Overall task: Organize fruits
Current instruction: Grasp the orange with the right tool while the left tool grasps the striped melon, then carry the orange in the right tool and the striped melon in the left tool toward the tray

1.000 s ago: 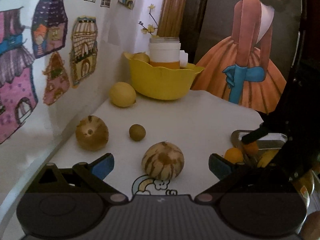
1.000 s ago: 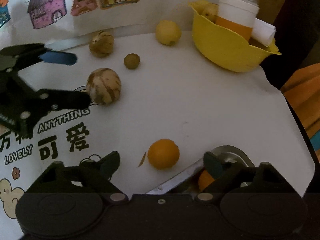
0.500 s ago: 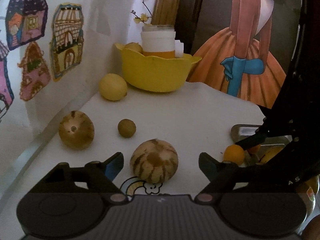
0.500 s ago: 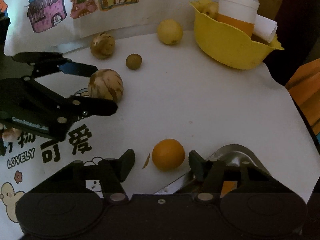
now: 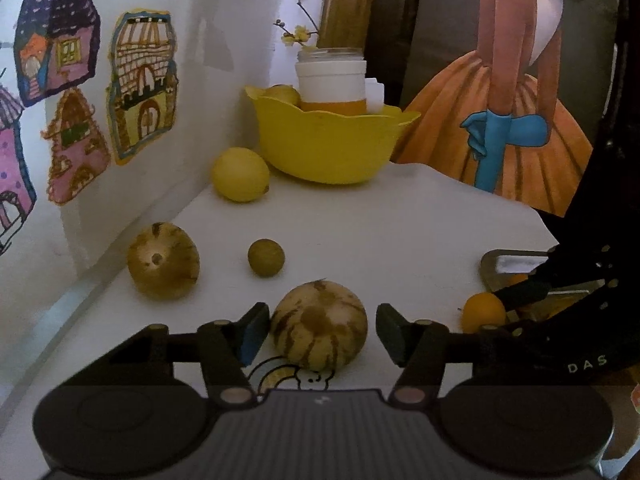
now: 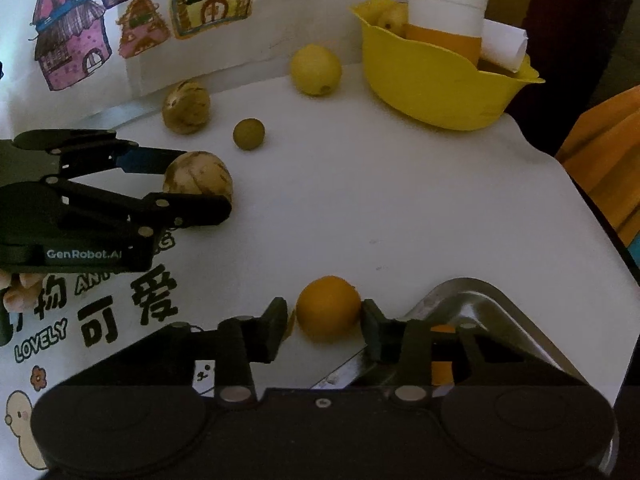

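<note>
White tablecloth (image 6: 360, 208) reading "LOVELY", claw (image 6: 200, 184) marked "GenRobot.AI"

Open lane: the middle of the white worktop (image 6: 400, 208) is bare from the steel tray (image 6: 516, 320) at the near right edge up to the yellow plastic bowl (image 6: 436, 88) in the far corner. Left side is cluttered: two striped tan melons (image 6: 186, 108) (image 6: 198, 178), a small round green fruit (image 6: 249, 133) and a yellow lemon (image 6: 316, 69). Sticker-covered wall (image 5: 80, 120) blocks the far left.
</note>
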Available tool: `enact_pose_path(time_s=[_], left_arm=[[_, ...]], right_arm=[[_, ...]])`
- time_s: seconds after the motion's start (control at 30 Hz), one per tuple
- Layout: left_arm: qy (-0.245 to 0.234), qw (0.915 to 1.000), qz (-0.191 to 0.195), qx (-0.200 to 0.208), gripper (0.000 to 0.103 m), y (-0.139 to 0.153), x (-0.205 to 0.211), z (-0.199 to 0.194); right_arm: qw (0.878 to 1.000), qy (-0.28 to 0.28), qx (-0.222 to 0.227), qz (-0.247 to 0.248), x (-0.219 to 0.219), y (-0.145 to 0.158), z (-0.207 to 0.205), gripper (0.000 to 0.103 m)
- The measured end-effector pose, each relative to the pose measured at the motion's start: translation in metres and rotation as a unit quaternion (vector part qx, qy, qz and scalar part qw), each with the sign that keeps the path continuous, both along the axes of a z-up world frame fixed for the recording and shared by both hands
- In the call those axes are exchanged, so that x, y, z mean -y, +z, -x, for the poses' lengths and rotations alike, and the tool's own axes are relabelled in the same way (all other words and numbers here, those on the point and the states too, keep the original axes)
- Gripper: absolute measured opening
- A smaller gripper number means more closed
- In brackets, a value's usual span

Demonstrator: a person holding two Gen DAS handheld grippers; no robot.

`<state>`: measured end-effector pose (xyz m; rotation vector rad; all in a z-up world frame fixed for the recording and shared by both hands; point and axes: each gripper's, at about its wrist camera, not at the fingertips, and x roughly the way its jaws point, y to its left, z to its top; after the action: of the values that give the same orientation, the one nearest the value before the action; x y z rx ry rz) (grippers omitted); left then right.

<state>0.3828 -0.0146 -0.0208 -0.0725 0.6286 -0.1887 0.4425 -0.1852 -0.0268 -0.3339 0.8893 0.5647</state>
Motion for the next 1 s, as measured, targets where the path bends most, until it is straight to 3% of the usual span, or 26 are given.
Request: enact_pose_path(time_s=[0.53, 1.0], left_arm=[[0.002, 0.9999, -0.010, -0.013, 0.056, 0.003, 0.006, 0.013], [-0.001, 0.9996, 0.026, 0.008, 0.056, 0.037, 0.011, 0.053]], right_arm=[[1.000, 0.002, 0.006, -0.013, -0.002, 0.003, 0.017, 0.037], [0.997, 0.004, 0.046, -0.060, 0.020, 0.045, 0.078, 0.037]])
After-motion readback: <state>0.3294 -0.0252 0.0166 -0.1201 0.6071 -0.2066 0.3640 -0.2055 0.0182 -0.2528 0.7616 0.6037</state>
